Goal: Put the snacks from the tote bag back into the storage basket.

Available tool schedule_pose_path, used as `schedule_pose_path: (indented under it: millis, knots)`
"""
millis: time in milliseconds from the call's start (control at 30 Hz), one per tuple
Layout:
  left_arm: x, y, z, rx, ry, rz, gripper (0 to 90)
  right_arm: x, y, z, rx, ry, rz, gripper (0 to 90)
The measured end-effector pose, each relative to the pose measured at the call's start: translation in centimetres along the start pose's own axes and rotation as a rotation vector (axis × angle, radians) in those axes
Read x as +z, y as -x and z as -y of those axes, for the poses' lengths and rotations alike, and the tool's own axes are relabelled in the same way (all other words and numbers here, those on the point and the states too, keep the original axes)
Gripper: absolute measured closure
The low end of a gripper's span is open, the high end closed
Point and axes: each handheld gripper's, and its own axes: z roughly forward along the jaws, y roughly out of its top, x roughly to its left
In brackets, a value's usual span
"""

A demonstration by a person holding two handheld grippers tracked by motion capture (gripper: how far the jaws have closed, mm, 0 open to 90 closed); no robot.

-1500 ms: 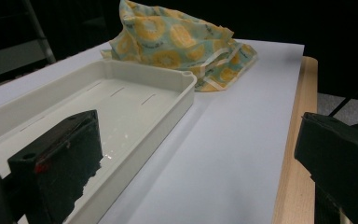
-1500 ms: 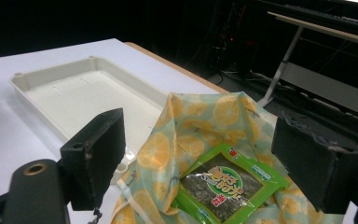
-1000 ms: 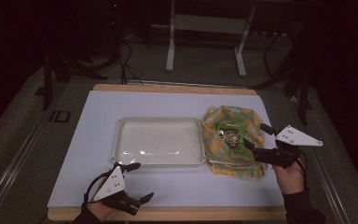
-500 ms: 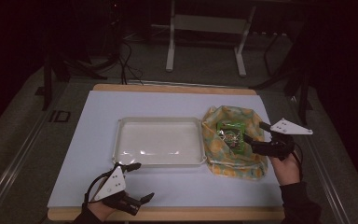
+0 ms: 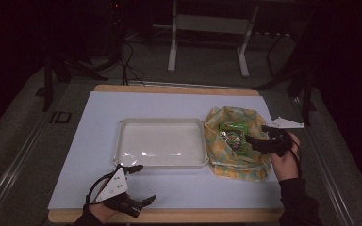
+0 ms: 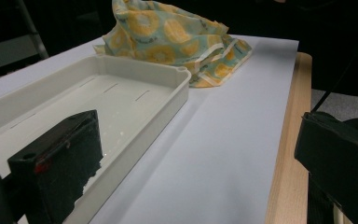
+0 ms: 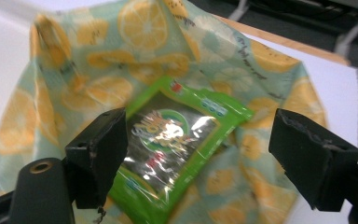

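Note:
A fabric bag (image 5: pixel 238 162) printed with lemons lies open at the table's right, beside a white tray (image 5: pixel 160 120). Inside it lies a green snack packet (image 5: pixel 232 134), plain in the right gripper view as the packet (image 7: pixel 177 140) on the bag's cloth (image 7: pixel 98 60). My right gripper (image 5: pixel 256 133) hangs over the bag's right side. Its jaws have just closed slightly but stand wide, and the packet lies between them untouched by the right gripper (image 7: pixel 205 140). My left gripper (image 5: pixel 146 182) rests open and empty near the front edge, and the left gripper (image 6: pixel 200 140) looks along the tray (image 6: pixel 168 88) toward the bag (image 6: pixel 177 37).
A white mat (image 5: pixel 179 188) covers the wooden table, whose bare edge (image 6: pixel 284 154) runs beside the left gripper. Behind the table stand metal frame legs (image 5: pixel 172 47) and cables on the floor. The tray holds nothing.
My right gripper has moved left and down, from beside the bag to over its open mouth and the packet. The left gripper has stayed put.

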Motion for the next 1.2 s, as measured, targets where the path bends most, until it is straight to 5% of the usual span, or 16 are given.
schedule_pose_path:
  millis: [367, 667, 833, 1200]
  knots:
    - [0.1, 0.0, 0.0, 0.002, -0.009, 0.009, 1.3, 2.4, 0.9, 0.2, 0.118, -0.042, -0.021, 10.8]
    - [0.2, 0.0, 0.1, 0.002, -0.014, 0.009, 1.3, 4.0, 1.8, 0.4, 0.192, -0.139, -0.030, 37.1]
    - [0.2, 0.0, 0.1, 0.002, -0.016, 0.008, 1.3, 5.0, 2.2, 0.5, 0.212, -0.196, -0.029, 44.2]
    - [0.3, -0.1, 0.1, 0.004, -0.019, 0.006, 1.3, 6.4, 3.7, 0.6, 0.370, -0.244, -0.081, 55.6]
